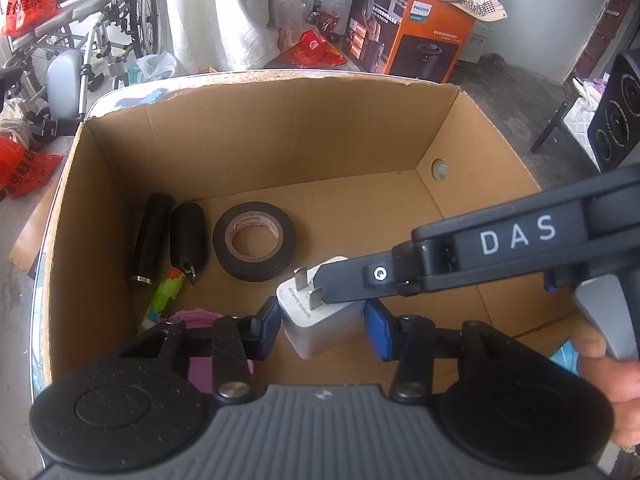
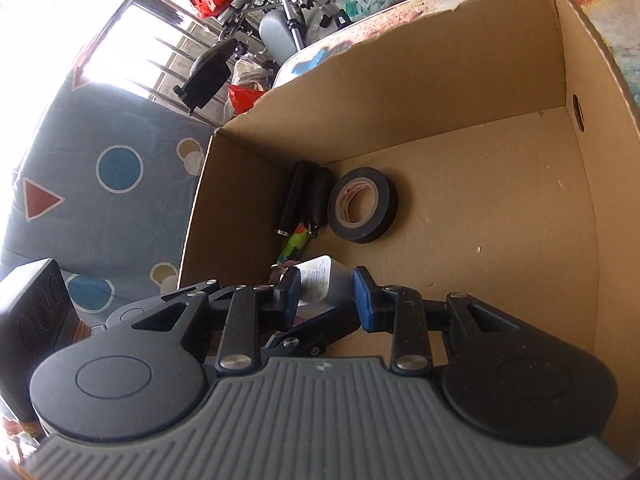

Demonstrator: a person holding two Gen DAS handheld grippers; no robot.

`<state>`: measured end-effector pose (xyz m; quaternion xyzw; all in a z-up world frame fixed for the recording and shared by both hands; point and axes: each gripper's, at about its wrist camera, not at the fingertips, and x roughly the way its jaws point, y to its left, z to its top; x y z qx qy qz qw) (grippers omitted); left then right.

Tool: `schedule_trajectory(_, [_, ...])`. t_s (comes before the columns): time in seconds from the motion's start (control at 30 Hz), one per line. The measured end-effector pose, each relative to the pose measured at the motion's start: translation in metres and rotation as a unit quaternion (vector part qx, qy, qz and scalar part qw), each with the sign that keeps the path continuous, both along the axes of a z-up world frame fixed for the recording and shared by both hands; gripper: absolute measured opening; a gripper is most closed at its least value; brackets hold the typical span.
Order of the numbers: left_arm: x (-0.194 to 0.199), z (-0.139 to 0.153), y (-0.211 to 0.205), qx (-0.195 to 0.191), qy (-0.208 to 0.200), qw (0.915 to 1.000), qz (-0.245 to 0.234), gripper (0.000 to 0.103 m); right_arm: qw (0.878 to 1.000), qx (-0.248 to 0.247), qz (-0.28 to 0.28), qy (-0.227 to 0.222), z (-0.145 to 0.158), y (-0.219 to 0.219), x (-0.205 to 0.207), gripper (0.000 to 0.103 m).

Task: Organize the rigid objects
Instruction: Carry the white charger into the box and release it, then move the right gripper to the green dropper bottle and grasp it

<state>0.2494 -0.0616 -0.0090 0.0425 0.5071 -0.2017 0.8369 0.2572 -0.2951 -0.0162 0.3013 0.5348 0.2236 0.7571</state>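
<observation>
A white charger plug (image 1: 304,328) hangs over the near left of an open cardboard box (image 1: 260,140). My left gripper (image 1: 323,330) is shut on its two sides with the blue pads. The right gripper's finger (image 1: 348,280) reaches in from the right and lies across the pronged face. In the right wrist view, the right gripper (image 2: 326,300) is shut on the same charger (image 2: 320,280). On the box floor lie a roll of black tape (image 1: 256,272), a black cylinder (image 1: 152,236), a black key fob (image 1: 187,236) and a colourful lighter (image 1: 164,300).
A purple round thing (image 1: 200,316) is half hidden under my left fingers. Beyond the box stand an orange carton (image 1: 412,28), a wheelchair (image 1: 100,20) and a black speaker (image 1: 616,112). A person's thumb (image 1: 600,360) holds the right gripper. A patterned blue cloth (image 2: 100,180) lies left of the box.
</observation>
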Motion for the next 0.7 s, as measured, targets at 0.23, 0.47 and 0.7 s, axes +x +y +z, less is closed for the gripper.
schedule_trajectory(0.23, [0.011,-0.009,0.004,0.007,0.029,0.9995,0.007,0.047,1.0,-0.007,0.004,0.019,-0.014,0.012,0.008,0.028])
schedule_trajectory(0.47, [0.004,-0.007,0.005,0.002,0.003,1.0,-0.007,0.051,1.0,0.006,-0.003,0.01,-0.013,0.006,0.002,0.029])
schedule_trajectory(0.7, [-0.022,0.031,0.012,-0.031,-0.066,0.9973,0.003,0.061,0.998,0.033,-0.039,-0.047,0.018,-0.013,-0.025,0.029])
